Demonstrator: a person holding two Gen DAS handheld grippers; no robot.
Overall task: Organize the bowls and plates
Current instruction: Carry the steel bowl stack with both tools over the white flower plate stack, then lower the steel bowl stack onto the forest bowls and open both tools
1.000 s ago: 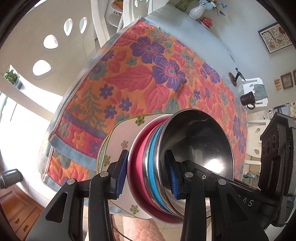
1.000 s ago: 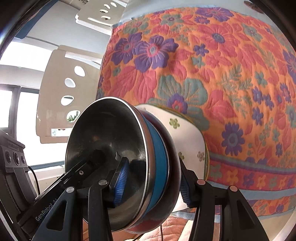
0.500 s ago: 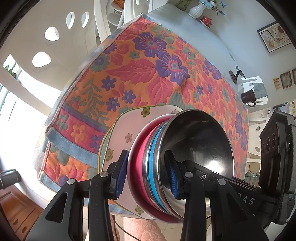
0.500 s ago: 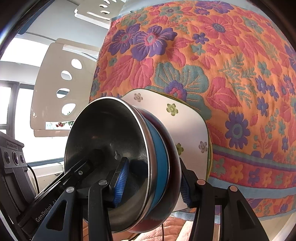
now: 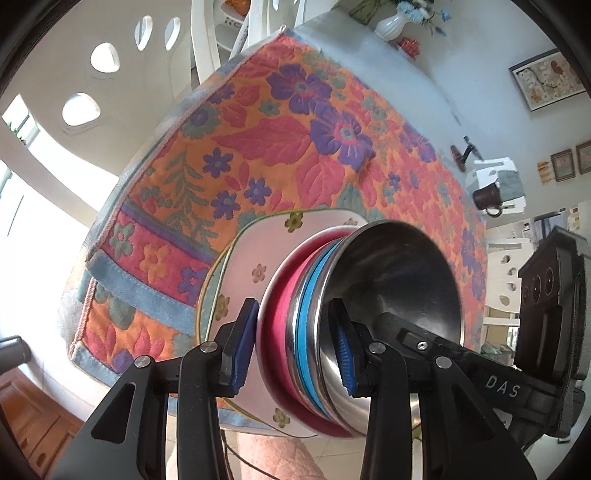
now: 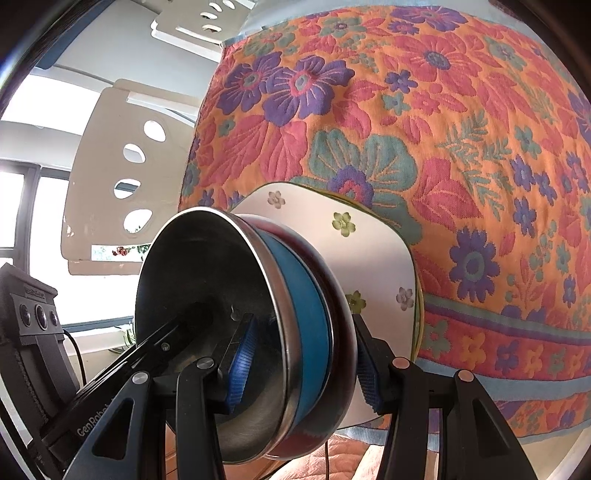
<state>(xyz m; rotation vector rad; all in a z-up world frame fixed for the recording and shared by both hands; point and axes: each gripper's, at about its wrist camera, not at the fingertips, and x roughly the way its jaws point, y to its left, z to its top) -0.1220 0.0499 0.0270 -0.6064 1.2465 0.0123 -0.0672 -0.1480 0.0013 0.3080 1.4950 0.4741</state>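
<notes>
A stack of dishes hangs between both grippers, tipped on its side above the table's near edge. It holds a steel bowl [image 5: 399, 280], a blue bowl [image 5: 308, 332], a red bowl [image 5: 282, 317] and a white flowered square plate [image 5: 258, 254] at the bottom. My left gripper [image 5: 295, 349] is shut on the stack's rim. My right gripper [image 6: 303, 365] is shut on the opposite rim; there the steel bowl [image 6: 207, 295], the blue bowl [image 6: 312, 321] and the plate [image 6: 373, 258] show.
The table wears a bright flowered cloth [image 5: 280, 147] that fills the right wrist view [image 6: 461, 129]. White chairs [image 6: 122, 173] stand at the table's side. A white vase [image 5: 391, 24] and a brown mug [image 5: 487, 197] lie far off.
The stack and both grippers have moved forward over the tablecloth, and the flowered plate shows more. Both grips are unchanged.
</notes>
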